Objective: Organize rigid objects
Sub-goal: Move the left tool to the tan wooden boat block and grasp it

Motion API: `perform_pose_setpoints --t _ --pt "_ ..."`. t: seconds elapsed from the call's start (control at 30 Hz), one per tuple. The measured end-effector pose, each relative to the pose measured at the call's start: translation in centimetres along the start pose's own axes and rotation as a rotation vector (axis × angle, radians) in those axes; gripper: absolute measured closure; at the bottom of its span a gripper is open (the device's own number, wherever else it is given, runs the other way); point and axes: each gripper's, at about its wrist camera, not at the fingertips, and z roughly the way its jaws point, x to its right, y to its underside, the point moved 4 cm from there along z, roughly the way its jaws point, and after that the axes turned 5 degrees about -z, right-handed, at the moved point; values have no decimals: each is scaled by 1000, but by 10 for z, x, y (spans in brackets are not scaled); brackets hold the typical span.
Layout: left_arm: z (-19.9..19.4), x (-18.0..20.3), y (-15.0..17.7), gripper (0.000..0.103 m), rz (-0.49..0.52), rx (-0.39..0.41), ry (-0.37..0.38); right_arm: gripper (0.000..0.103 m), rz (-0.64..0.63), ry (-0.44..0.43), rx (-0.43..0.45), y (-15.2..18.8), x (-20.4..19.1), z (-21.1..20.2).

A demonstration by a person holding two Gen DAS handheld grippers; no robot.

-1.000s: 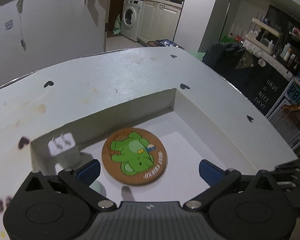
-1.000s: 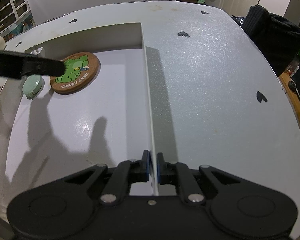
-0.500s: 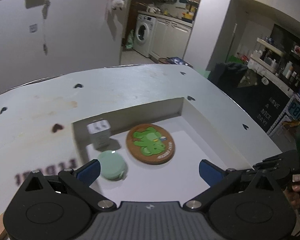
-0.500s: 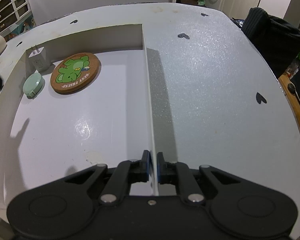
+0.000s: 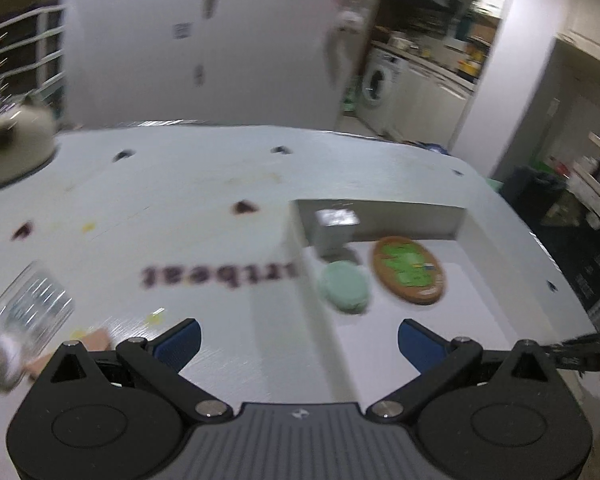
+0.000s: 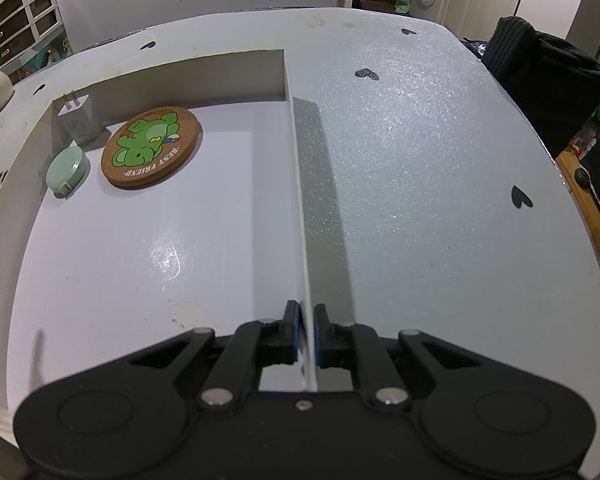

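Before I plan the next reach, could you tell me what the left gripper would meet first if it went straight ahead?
Probably the bare tabletop by the box's left wall. The left gripper is open, pointing down between the printed lettering and the mint case. Motion blur leaves depth unclear.

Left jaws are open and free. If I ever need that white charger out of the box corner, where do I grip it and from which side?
Grip the charger by its flat side faces, coming from above. It stands upright, prongs up, close against the corner walls of the box, with the green case just in front, so a sideways approach looks blocked. The left gripper is open; the right gripper holds the box wall.
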Motion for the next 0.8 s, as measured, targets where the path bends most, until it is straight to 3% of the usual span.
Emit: perform_pose_setpoints --t 0.37,0.53,0.8 --pt "-8 -80 23 0 -185 31 -192 94 0 3 2 0 0 0" --pt "-6 -115 33 0 -218 49 -281 94 0 3 3 0 0 0" --pt "3 -145 35 0 -217 120 -357 94 0 2 2 0 0 0"
